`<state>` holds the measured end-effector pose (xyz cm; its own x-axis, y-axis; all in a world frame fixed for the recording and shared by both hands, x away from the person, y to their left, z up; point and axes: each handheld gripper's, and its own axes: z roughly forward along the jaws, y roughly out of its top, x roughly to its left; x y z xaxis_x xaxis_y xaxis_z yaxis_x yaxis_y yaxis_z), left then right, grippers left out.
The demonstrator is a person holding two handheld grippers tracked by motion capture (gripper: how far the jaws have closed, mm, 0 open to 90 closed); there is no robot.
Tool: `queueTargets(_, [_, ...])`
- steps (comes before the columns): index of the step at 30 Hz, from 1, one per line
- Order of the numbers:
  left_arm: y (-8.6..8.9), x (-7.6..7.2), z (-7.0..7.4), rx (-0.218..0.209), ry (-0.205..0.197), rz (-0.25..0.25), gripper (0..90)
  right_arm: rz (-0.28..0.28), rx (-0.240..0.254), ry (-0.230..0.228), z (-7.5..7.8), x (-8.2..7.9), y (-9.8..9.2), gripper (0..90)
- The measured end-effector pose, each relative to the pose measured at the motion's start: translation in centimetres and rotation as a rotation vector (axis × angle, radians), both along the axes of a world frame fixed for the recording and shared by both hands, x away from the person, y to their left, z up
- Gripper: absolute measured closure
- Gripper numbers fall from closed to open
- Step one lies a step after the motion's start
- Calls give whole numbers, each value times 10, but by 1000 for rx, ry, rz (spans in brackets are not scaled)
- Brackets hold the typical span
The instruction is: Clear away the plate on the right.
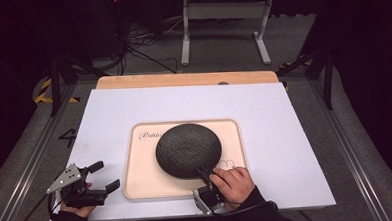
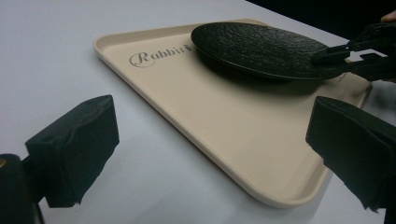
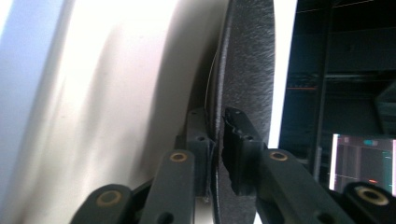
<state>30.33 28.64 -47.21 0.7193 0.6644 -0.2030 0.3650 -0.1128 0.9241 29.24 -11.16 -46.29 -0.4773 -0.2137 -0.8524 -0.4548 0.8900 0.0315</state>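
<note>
Looking down from the high view, a cream tray (image 1: 132, 186) lies on the white table (image 1: 285, 136), and a dark, rough-textured round plate (image 1: 185, 148) sits in it, covering part of the script lettering (image 1: 149, 136) printed along the tray's far side. The right hand (image 1: 235, 185) comes in from the bottom edge and holds the right gripper (image 1: 205, 173) turned on its side, its jaws pinched onto the plate's near rim; the hand covers most of the gripper body. The left hand (image 1: 78, 208) rests at the near left corner of the table, just beside the tray, holding the left gripper (image 1: 103, 175) with its jaws wide apart and nothing between them. In the left gripper view, the two black jaws stand far apart over bare table and the tray's corner; the plate shows tilted, its near edge lifted clear of the tray floor with a shadow under it, and the right gripper (image 2: 348, 52) clamps that raised rim at the picture's right edge, where it is partly cut off. In the right gripper view, the picture is rolled sideways: the jaws are nearly closed, one pad on each face of the plate's thin edge, and the tray is a blurred pale surface at the left.
</note>
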Motion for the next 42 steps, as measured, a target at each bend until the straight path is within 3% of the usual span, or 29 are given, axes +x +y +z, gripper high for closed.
queueTargets(8, [0,0,0,0,1,1,33,8,-25,42,-5,0,-2,727])
queueTargets(17, [0,0,0,2,1,-1,33,8,22,76,3,-4,-8,641])
queueTargets(22, [0,0,0,2,1,-1,33,24,68,128,12,-4,-16,569])
queueTargets(25, [0,1,0,3,3,0,33,30,130,183,20,-4,-25,539])
queueTargets(30, [0,1,0,3,5,1,33,19,248,230,34,-3,-38,493])
queueTargets(33, [0,1,0,3,5,1,33,12,277,245,38,-1,-42,486])
queueTargets(36, [0,1,0,3,5,1,33,-7,370,288,44,5,-53,430])
queueTargets(38, [0,1,0,3,4,1,33,-12,387,297,45,6,-55,415])
queueTargets(40, [0,1,0,3,5,1,33,-49,503,341,47,11,-61,362])
queueTargets(41, [0,1,0,3,5,1,33,-49,503,341,47,11,-61,362])
queueTargets(42, [0,1,0,4,5,0,33,-63,578,385,49,15,-66,337])
